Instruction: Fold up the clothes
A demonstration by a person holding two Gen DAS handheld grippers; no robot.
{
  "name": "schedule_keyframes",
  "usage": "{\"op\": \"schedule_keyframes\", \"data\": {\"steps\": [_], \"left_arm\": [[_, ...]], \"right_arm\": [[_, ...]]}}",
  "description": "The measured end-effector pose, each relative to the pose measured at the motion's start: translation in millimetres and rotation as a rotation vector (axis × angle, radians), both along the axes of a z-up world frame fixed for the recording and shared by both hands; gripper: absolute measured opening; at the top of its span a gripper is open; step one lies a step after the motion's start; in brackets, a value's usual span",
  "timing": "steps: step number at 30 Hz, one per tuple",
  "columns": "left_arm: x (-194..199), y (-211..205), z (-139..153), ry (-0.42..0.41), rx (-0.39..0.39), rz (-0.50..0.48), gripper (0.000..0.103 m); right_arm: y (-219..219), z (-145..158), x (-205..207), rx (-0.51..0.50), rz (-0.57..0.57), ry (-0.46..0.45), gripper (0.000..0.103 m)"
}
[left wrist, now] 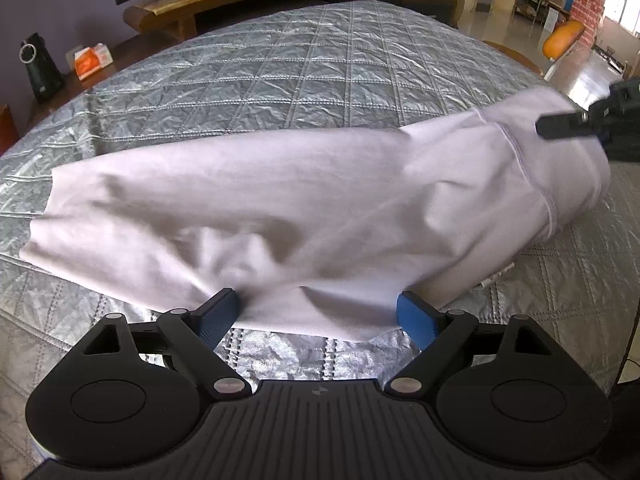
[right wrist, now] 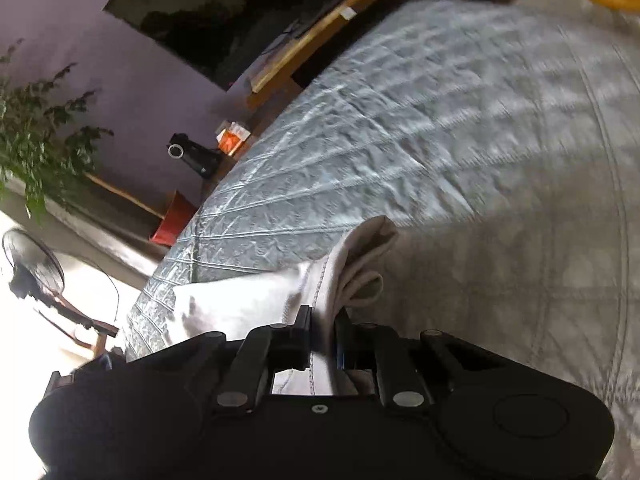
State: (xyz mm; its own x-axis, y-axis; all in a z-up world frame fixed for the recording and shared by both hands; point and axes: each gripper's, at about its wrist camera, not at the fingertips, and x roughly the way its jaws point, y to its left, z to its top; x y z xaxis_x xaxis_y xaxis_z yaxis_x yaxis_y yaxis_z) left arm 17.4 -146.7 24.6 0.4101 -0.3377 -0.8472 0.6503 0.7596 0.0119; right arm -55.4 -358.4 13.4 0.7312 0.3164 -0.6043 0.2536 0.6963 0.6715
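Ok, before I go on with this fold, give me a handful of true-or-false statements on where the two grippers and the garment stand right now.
1. The right gripper is clamped on a fold of the white garment. True.
2. The left gripper has its fingers pinched tight together. False: they stand wide apart, with the garment's near edge between them.
3. The garment lies on a quilted silver-grey bedspread. True.
4. The garment is already folded into a small neat square. False: it is spread long across the bed, one end lifted by the right gripper.
5. The bed holds a pile of several coloured clothes. False: only the one white garment shows.
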Motion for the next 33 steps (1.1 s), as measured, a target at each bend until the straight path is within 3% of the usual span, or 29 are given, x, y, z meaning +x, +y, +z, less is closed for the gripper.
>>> {"op": "schedule_keyframes", "data": {"steps": [10,13,22,25,27,33], "left_arm": [[13,15,17,0.011,-0.028,0.033,0.090],[17,22,26,-0.001,-0.041,0.046,0.090],[39,53,54,-0.033,-0.103,0.154,0.090],[46,65,61,-0.036,-0.124,0.195,0.090],[49,72,65,-0.040,-0.138,0.218,0.090],[53,87,73,-0.045,-0.156,0.256,0.090]], "right_arm": [[22,44,26,-0.215,0.132,0.024,0.010],[41,63,48,-0.339,0.219,0.037,0.010],[102,76,121,-0.507,0.429,0.112,0.010],[128,75,130,-0.532,0.483,0.126,0.011],[144,73,134,-0.536,0.519,0.132,0.016],[165,55,144,-0.407,0.540,0.154,0.025]]}}
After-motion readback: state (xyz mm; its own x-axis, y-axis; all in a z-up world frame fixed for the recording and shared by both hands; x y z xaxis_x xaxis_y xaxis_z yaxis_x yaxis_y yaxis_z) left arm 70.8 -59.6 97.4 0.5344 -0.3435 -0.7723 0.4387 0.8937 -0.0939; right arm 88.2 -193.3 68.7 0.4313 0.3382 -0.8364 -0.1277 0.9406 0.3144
